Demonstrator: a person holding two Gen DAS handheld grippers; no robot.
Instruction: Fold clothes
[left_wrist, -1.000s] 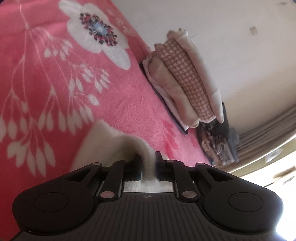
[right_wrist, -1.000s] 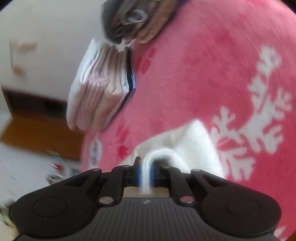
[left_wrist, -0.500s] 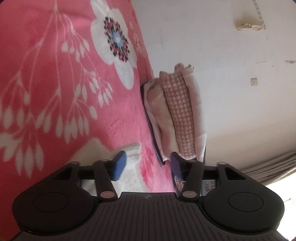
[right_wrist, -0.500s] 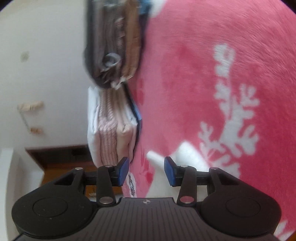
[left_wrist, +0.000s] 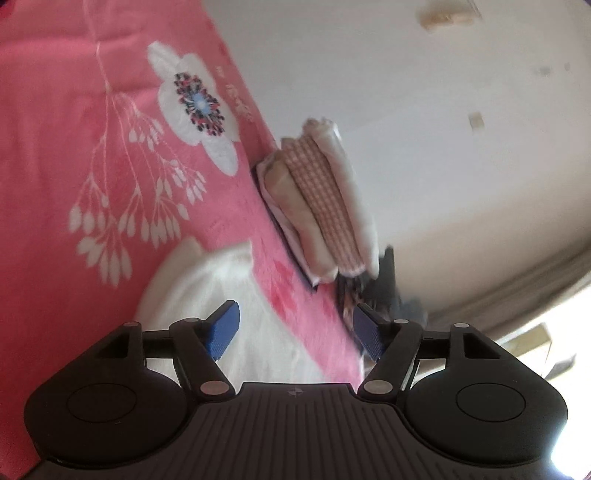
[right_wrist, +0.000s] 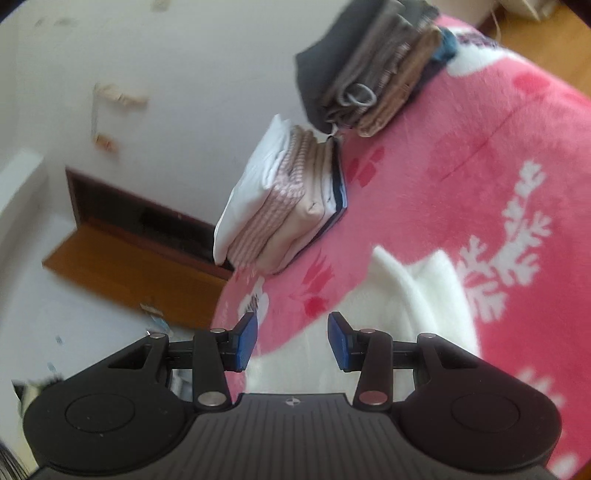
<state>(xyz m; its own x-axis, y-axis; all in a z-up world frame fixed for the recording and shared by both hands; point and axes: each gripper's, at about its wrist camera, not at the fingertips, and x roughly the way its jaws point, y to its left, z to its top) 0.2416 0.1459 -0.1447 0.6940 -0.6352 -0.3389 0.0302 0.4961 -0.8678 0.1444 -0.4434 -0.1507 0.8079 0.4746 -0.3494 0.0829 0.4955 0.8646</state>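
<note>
Grippers (left_wrist: 295, 332) (right_wrist: 291, 341) spread above white garment (right_wrist: 413, 295)

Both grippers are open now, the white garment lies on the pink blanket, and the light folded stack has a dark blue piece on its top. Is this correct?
Not quite. The dark blue piece is at the bottom of the light folded stack, against the pink blanket; the right wrist view shows it. The left gripper and right gripper are open, and the white garment lies on the blanket.
</note>
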